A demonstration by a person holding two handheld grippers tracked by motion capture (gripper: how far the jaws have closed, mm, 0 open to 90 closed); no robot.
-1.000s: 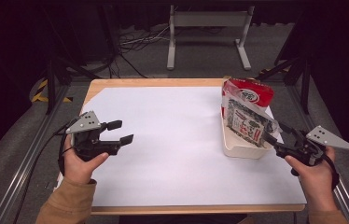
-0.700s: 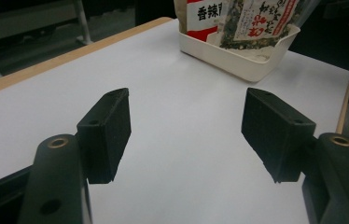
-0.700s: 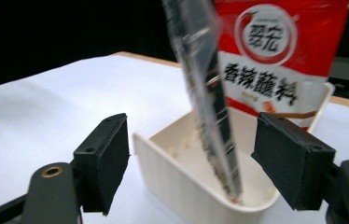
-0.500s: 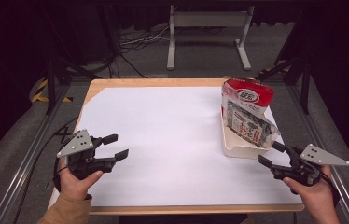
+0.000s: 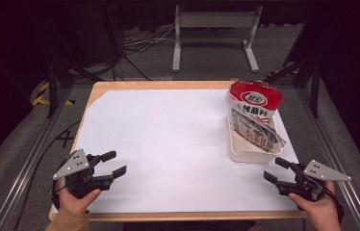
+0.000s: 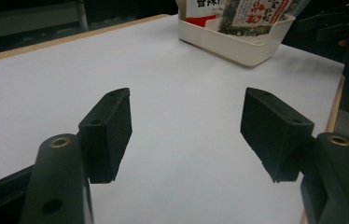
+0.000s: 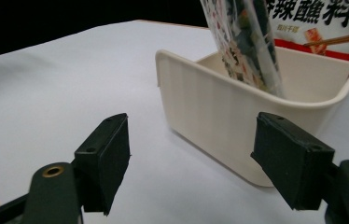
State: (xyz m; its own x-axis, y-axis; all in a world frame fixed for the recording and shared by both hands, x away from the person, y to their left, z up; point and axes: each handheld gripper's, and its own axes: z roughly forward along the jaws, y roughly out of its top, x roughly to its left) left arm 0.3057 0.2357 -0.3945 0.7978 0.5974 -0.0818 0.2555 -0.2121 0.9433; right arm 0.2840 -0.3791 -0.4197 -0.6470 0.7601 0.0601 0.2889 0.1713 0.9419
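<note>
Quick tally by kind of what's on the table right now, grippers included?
Grippers: 2, left gripper and right gripper, both open and empty
Bins: 1, cream bin
Packets in the bin: 2, red packet and clear printed packet
Total: 5

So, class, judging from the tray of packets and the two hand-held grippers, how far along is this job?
Done: two packets stand in the cream tray at the table's right. In hand: nothing; the left hand-held gripper and the right hand-held gripper are both open and empty, low at the near edge, the right one close to the tray. Left: nothing else lies on the white sheet, so any further step likely starts at the tray.
</note>
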